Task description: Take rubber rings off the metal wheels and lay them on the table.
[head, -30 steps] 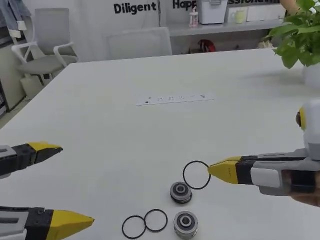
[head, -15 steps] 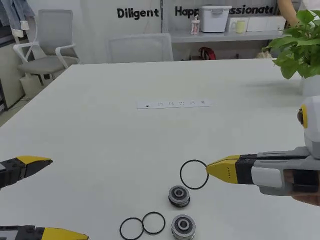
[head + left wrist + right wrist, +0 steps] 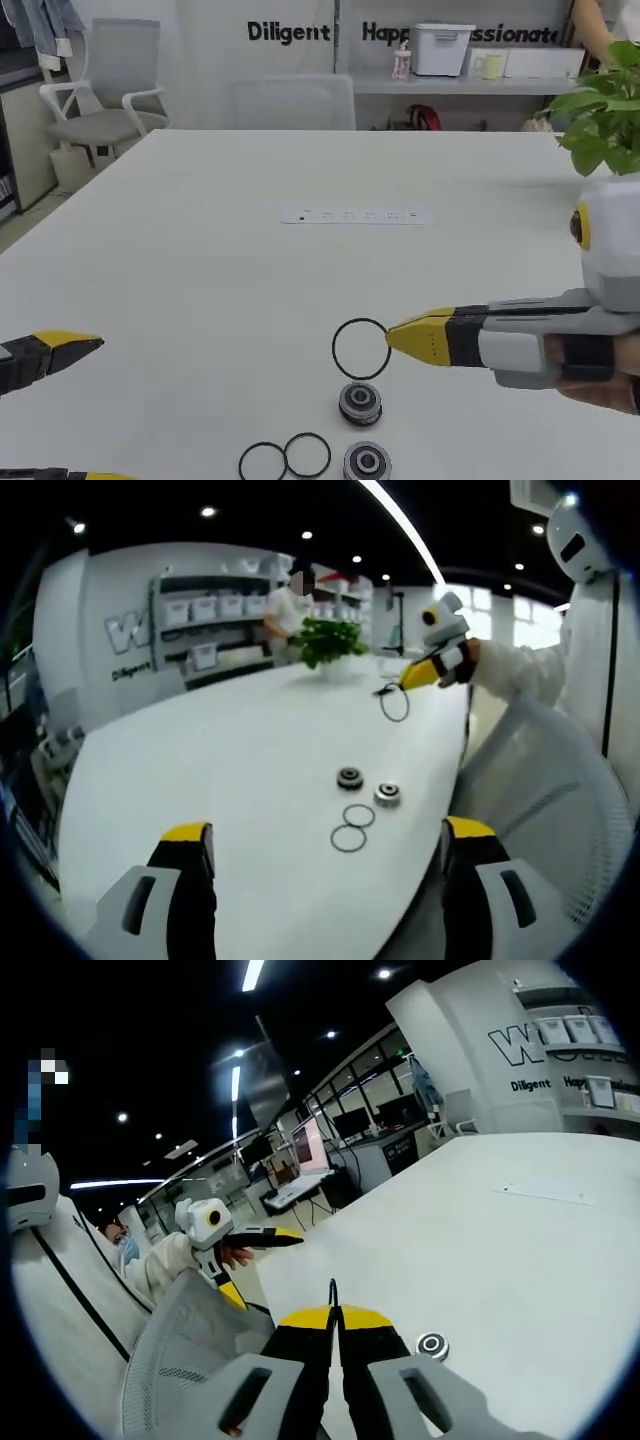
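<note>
— Where's the thin black rubber ring point(image 3: 360, 349)?
— Pinched by its edge in the right gripper point(image 3: 391, 338), whose jaws are closed on it, near a silver metal wheel point(image 3: 360, 400) (left gripper point(image 3: 327, 832) gapes wide).

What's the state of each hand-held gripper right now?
Left hand-held gripper: open, holding nothing.
Right hand-held gripper: closed on a rubber ring, pinched at its edge.
</note>
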